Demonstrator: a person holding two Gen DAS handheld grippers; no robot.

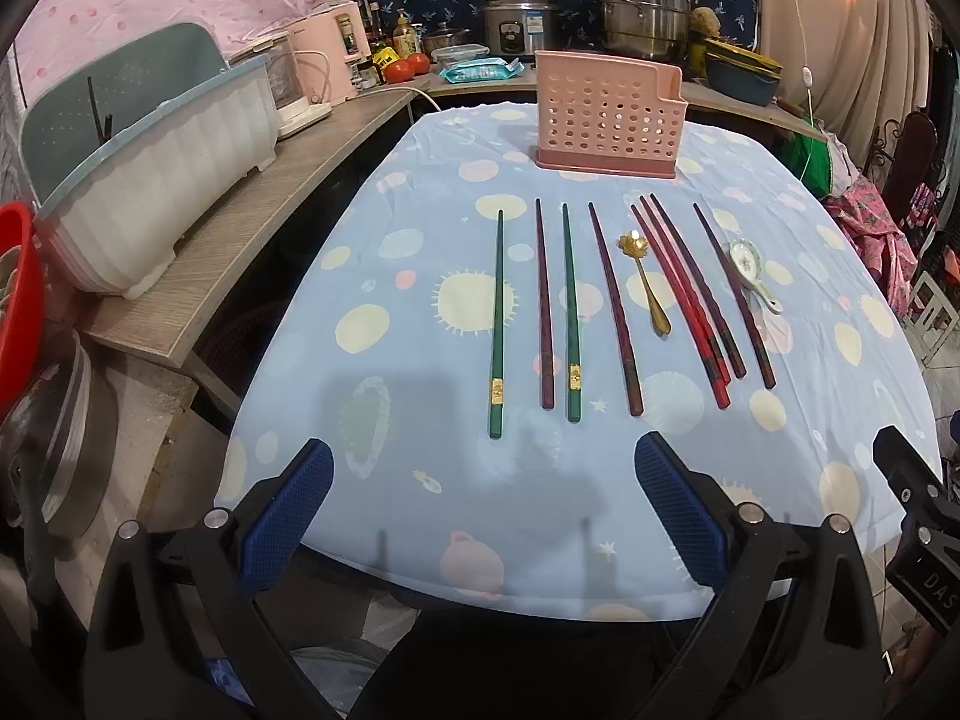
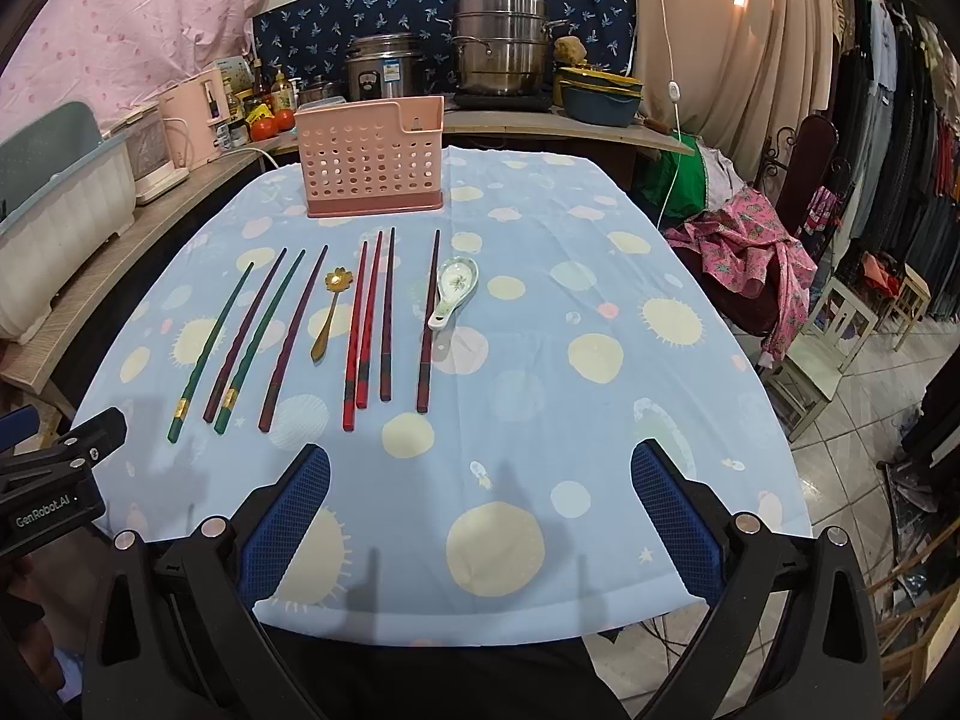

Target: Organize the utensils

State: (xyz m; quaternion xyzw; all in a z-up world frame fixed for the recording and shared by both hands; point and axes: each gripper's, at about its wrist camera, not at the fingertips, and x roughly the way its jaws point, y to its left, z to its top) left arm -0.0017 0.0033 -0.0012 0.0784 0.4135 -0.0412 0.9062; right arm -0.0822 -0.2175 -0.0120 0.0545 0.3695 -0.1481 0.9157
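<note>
A pink perforated utensil holder (image 1: 607, 114) (image 2: 372, 165) stands at the far side of the table. In front of it lie two green chopsticks (image 1: 497, 324) (image 2: 210, 348), several dark red chopsticks (image 1: 615, 306) (image 2: 384, 312), a gold spoon (image 1: 647, 282) (image 2: 329, 312) and a white ceramic spoon (image 1: 753, 276) (image 2: 453, 291). My left gripper (image 1: 483, 516) is open and empty over the table's near edge, short of the green chopsticks. My right gripper (image 2: 480, 522) is open and empty near the front edge, to the right of the left one.
The table wears a blue patterned cloth (image 2: 600, 420). A grey-white dish rack (image 1: 150, 204) sits on the wooden side counter at left. Pots, a rice cooker (image 2: 384, 69) and bottles stand on the back counter. Chairs with clothes (image 2: 750, 252) stand at the right.
</note>
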